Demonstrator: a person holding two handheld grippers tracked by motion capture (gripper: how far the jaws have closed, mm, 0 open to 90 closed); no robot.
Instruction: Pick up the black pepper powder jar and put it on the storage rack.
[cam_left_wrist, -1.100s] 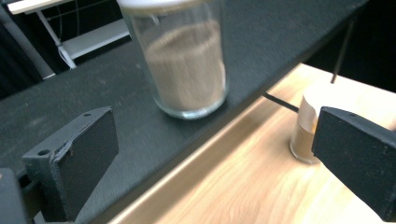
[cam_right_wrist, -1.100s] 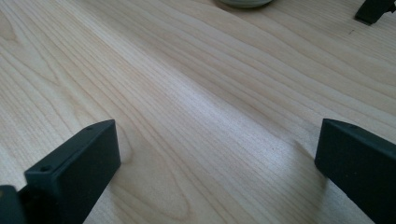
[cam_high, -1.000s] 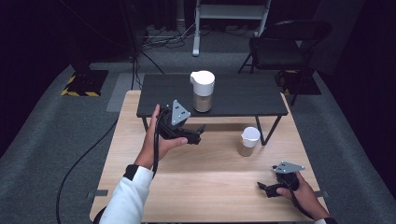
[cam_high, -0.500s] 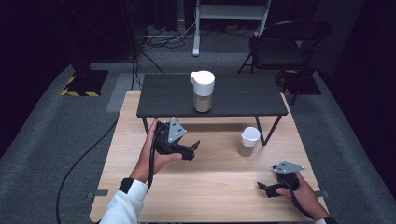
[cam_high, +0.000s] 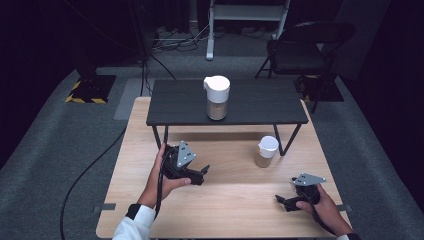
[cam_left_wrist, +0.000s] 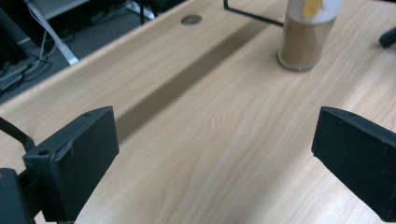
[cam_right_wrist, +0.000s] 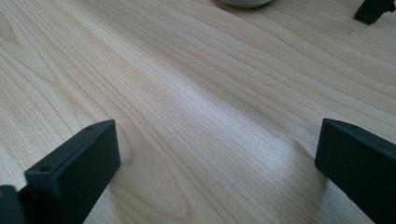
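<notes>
High view: a person at a pale wooden bench (cam_high: 220, 210) holds 2 tools. The left tool (cam_high: 192, 172) hangs above the boards, tilted toward the small cup (cam_high: 266, 151), which stands near the right leg of a low black shelf-table (cam_high: 260, 107). A taller white-lidded jar (cam_high: 216, 97) stands on top of that dark table. The right tool (cam_high: 285, 201) sits low at the bench's near right corner, well apart from the cup.

Left gripper view: the jaws are spread wide with nothing between them. The cup (cam_left_wrist: 303, 39) — a clear body filled with brown, a yellow mark near its top — stands ahead and to the right of the line between the jaws.

Right gripper view: jaws equally spread over bare wood grain, empty; the base of a round container (cam_right_wrist: 243, 3) peeks in at the top edge.

The step in hand looks like the left tool's approach to the cup. Done well, it would mean swinging the tool until the cup sits centred between the jaws, coming in level at mid-height and closing gently — a high or skewed grip could tip it.
</notes>
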